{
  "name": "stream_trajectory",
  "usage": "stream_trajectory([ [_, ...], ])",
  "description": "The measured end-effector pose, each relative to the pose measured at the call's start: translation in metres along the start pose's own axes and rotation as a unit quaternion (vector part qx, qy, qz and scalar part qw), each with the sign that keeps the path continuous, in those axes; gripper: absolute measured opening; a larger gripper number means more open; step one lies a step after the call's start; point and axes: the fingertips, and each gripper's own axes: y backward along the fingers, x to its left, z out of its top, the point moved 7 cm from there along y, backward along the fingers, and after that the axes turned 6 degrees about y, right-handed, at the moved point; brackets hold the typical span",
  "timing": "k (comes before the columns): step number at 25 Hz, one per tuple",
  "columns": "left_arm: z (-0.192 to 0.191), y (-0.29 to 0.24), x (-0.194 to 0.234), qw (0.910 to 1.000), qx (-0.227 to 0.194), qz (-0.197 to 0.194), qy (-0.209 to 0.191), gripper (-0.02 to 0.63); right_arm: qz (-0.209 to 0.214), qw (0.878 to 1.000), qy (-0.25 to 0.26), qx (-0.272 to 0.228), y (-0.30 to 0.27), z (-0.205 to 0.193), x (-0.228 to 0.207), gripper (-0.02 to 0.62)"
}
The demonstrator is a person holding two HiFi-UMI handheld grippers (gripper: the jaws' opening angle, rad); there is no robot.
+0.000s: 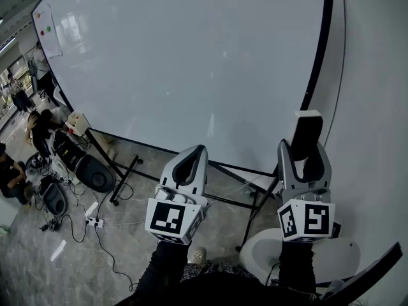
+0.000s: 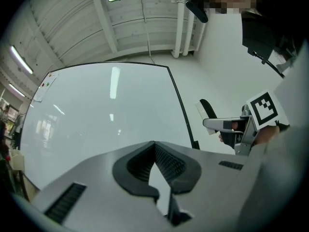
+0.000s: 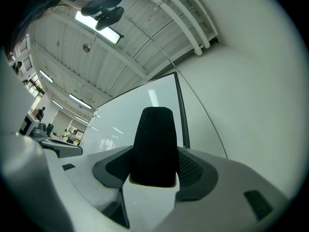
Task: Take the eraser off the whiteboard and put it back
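One whiteboard (image 1: 191,62), black-framed, fills most of the head view and its face is blank. It stands on one black tube stand (image 1: 121,183) over a grey floor. One paper sheet (image 1: 50,30) with coloured dots sits at the board's top left corner.

Two grippers, each with a marker cube. The left gripper (image 1: 194,155) is held up in front of the board's lower edge. The left gripper view shows its jaw tips (image 2: 154,146) meeting, with nothing between them. The right gripper (image 1: 305,148) is clamped on the one eraser (image 1: 307,132), which has black felt and a white back. The eraser stands upright between the jaws, sticks out past the tips, and faces its felt to the camera in the right gripper view (image 3: 154,139). It is off the board, just right of the board's black right edge, in front of the white wall.

One white round object (image 1: 331,257) lies below the right gripper. At least two people (image 1: 13,174) sit at the far left, near black bags (image 1: 92,172), loose cables and one white power strip (image 1: 94,222).
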Motion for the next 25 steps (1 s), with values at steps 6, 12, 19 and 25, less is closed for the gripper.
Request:
stream_trajectory([
  [6, 0.007, 0.016, 0.026, 0.9988, 0.013, 0.046, -0.01, 0.006, 0.029, 0.999, -0.014, 0.001, -0.018, -0.003, 0.021, 0.272],
  [12, 0.013, 0.037, 0.053, 0.9978, 0.003, 0.063, -0.021, 0.006, 0.051, 0.999, -0.014, -0.005, -0.03, 0.003, 0.054, 0.272],
  [19, 0.018, 0.073, 0.104, 0.9959, 0.003, 0.089, -0.016, 0.006, 0.069, 0.997, -0.021, -0.006, -0.053, 0.007, 0.11, 0.272],
  [25, 0.026, 0.107, 0.167, 0.9938, -0.007, 0.11, -0.016, 0.006, 0.093, 0.995, -0.018, -0.005, -0.076, 0.013, 0.181, 0.272],
])
